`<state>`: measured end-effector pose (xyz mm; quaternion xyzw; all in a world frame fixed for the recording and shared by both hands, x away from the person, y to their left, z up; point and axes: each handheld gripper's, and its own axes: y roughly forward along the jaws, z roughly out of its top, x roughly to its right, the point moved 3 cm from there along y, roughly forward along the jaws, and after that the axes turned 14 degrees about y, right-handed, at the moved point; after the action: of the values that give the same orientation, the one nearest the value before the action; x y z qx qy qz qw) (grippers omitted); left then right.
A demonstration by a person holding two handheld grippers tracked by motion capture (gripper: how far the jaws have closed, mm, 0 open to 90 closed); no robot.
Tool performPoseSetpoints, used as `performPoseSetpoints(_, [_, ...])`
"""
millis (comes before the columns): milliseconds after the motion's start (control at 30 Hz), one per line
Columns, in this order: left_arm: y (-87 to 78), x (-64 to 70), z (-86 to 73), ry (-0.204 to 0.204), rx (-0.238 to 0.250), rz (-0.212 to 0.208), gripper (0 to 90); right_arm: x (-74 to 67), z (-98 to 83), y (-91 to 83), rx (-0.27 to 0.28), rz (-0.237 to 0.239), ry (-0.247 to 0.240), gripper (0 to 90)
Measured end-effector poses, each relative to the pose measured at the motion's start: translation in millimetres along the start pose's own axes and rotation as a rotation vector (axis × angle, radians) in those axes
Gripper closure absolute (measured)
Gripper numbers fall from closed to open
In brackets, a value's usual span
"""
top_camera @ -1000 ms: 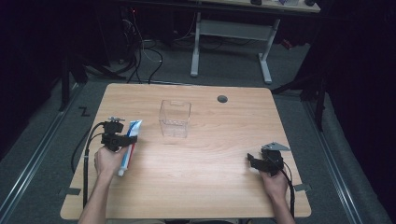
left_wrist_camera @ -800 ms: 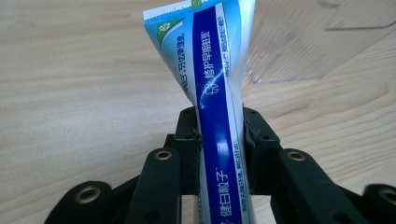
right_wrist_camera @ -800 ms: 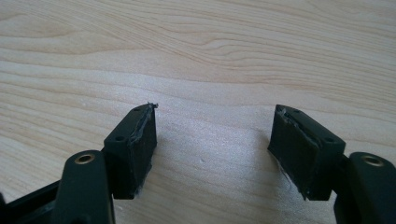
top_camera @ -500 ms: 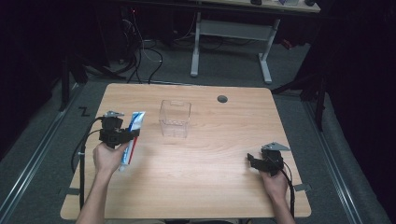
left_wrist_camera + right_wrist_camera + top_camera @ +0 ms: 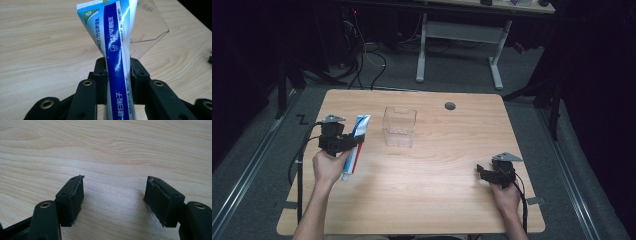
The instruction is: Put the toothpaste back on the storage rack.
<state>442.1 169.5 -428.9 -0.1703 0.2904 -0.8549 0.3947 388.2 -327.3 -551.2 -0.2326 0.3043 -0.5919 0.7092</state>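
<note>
Above the table's left half, we hold the toothpaste tube (image 5: 355,146) clamped at mid-length in our left gripper (image 5: 347,142), its long axis running away from us, crimped end far. The clear plastic box (image 5: 399,126) stands just beyond and to the right, nearer this hand. Our right gripper (image 5: 484,172) rests well apart, jaws wide and empty.

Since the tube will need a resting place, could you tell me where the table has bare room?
Bare wood lies between the clear box and the right hand-held gripper, and along the near edge of the table. It is crowded only around the left hand-held gripper clamping the toothpaste tube.
</note>
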Motion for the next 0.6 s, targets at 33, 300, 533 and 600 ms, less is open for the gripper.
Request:
performPoseSetpoints(33, [0.0, 0.4, 1.1, 0.002, 0.002, 0.003, 71.3, 0.0, 0.0, 0.0, 0.000, 0.000, 0.000, 31.6])
performPoseSetpoints(300, [-1.8, 5.9, 10.0, 0.014, 0.025, -0.002, 71.3, 0.0, 0.0, 0.0, 0.000, 0.000, 0.000, 31.6])
performPoseSetpoints(533, [-1.9, 13.9, 26.6, 0.038, 0.046, -0.015, 71.2, 0.0, 0.0, 0.0, 0.000, 0.001, 0.000, 31.5])
performPoseSetpoints(600, [0.1, 15.7, 30.9, 0.041, 0.049, -0.020, 71.2, -0.1, 0.0, 0.0, -0.001, 0.001, 0.000, 31.5])
